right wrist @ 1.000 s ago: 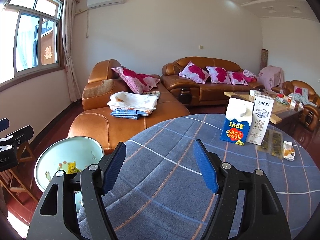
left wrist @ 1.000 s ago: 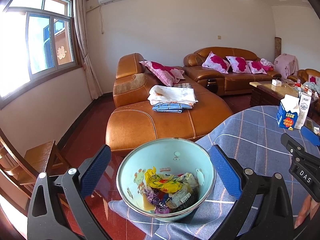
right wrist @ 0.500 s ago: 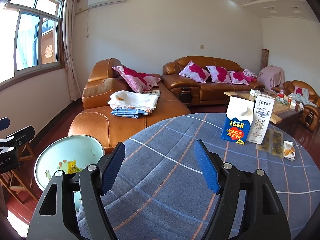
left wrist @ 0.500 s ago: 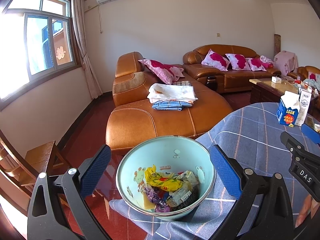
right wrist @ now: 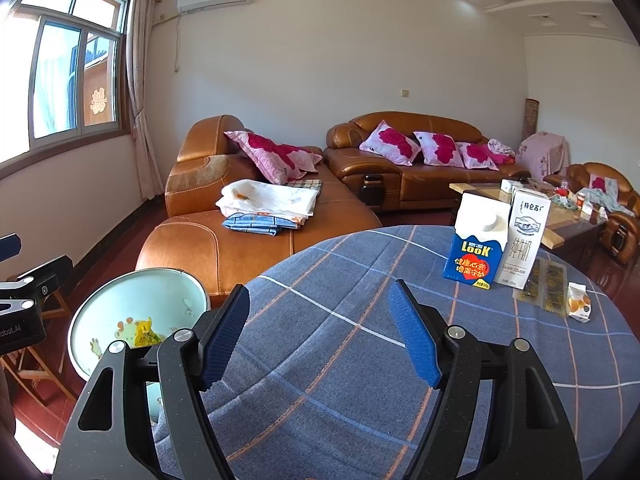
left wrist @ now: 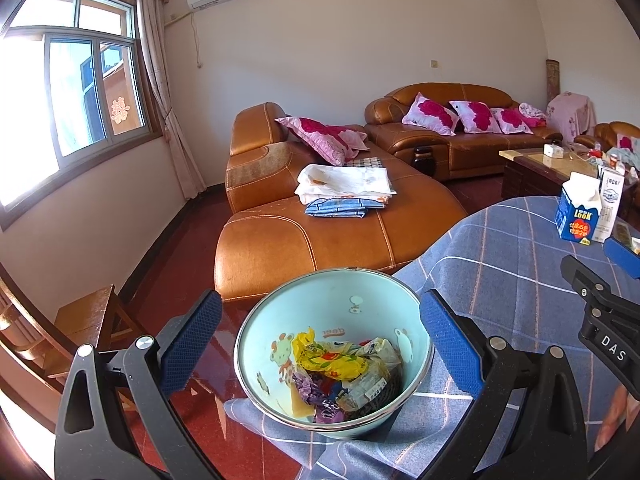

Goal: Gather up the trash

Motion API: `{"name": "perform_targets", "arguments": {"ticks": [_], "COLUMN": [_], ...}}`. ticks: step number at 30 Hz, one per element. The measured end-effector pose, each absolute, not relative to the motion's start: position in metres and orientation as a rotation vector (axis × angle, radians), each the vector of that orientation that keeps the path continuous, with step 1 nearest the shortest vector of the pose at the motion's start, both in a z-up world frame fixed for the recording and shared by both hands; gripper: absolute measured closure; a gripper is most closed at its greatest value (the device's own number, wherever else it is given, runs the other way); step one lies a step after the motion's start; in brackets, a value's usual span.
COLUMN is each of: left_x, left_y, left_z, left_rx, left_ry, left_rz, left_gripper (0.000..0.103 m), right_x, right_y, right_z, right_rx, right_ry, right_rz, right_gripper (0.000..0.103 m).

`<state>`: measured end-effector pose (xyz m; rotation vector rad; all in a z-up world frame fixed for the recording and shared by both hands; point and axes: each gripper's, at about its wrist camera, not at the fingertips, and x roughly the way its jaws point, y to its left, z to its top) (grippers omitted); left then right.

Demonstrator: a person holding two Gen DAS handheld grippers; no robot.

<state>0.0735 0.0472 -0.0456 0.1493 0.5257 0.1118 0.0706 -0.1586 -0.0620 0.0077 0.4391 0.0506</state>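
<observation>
A pale blue trash bin (left wrist: 344,300) stands beside the table's left edge and holds several crumpled wrappers (left wrist: 340,368). My left gripper (left wrist: 320,340) is open, its fingers on either side of the bin, above it. The bin also shows in the right wrist view (right wrist: 132,300). My right gripper (right wrist: 320,332) is open and empty above the blue checked tablecloth (right wrist: 360,380). On the table stand a blue LOOK carton (right wrist: 474,244) and a white milk carton (right wrist: 526,240). Flat dark packets (right wrist: 546,288) and a small orange-and-white packet (right wrist: 578,306) lie to their right.
A brown leather sofa (left wrist: 320,232) with folded cloths (left wrist: 344,188) stands behind the bin. A wooden chair (left wrist: 84,320) is at the left. A coffee table (right wrist: 560,220) with clutter stands behind the round table at the right.
Both grippers stay open with only a small camera shift. The bin and the cartons keep their places.
</observation>
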Motion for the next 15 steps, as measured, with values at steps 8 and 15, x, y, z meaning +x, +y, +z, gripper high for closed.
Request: {"name": "perform_targets", "arguments": {"ticks": [8,15], "left_x": [0.0739,0.0747], "left_y": [0.0418,0.0389], "left_z": [-0.0499,-0.0525], "left_rx": [0.172,0.188], "left_ry": [0.541,0.544], "left_rz": [0.1,0.104], "left_gripper": [0.006,0.006], "right_x": [0.071,0.0712], "right_y": [-0.1583,-0.1583], "right_z": [-0.0613,-0.0605], "right_rx": [0.005,0.003], "right_ry": [0.439,0.436], "right_rz": [0.048,0.047], "right_gripper": [0.031,0.029]}}
